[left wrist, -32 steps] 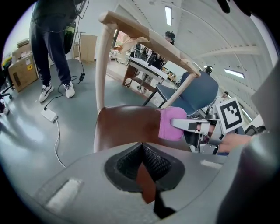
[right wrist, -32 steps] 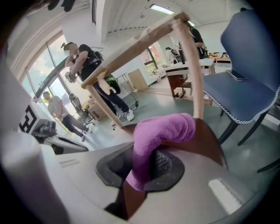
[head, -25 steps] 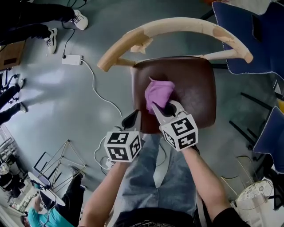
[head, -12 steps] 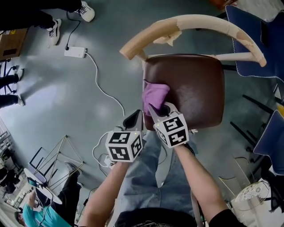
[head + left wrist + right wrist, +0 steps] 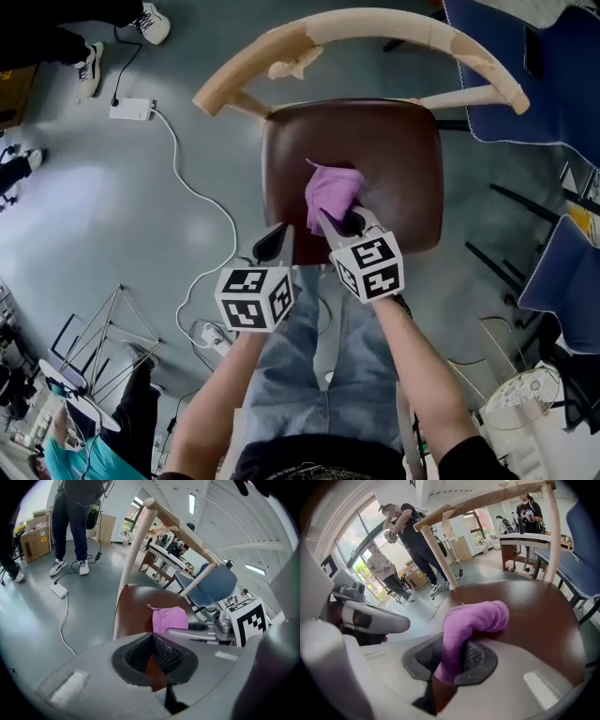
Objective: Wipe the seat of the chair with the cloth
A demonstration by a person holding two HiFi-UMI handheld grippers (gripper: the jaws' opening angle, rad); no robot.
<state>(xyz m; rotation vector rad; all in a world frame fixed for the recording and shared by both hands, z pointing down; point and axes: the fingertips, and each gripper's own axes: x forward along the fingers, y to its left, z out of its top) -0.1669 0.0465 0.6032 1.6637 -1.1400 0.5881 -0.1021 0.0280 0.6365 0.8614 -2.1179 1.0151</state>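
The chair has a dark brown seat [image 5: 398, 178] and a curved pale wooden backrest [image 5: 375, 23]. A purple cloth [image 5: 333, 190] lies bunched on the seat, left of its middle. My right gripper [image 5: 339, 221] is shut on the cloth's near end, and the cloth [image 5: 473, 620] rises from between the pads of the right gripper [image 5: 457, 660] onto the seat [image 5: 534, 616]. My left gripper [image 5: 275, 246] hangs at the seat's front left edge. The left gripper [image 5: 152, 651] is shut with nothing in it, and the cloth [image 5: 168, 619] shows beyond it.
Blue chairs [image 5: 553, 84] stand close on the right. A white power strip [image 5: 131, 109] and its cable [image 5: 202, 197] lie on the grey floor at left. Wire frames [image 5: 112, 337] sit at lower left. People stand beyond the chair [image 5: 417, 536].
The right gripper dragged the cloth to the seat's left edge, then back toward the middle. The left gripper stayed shut by the front edge.
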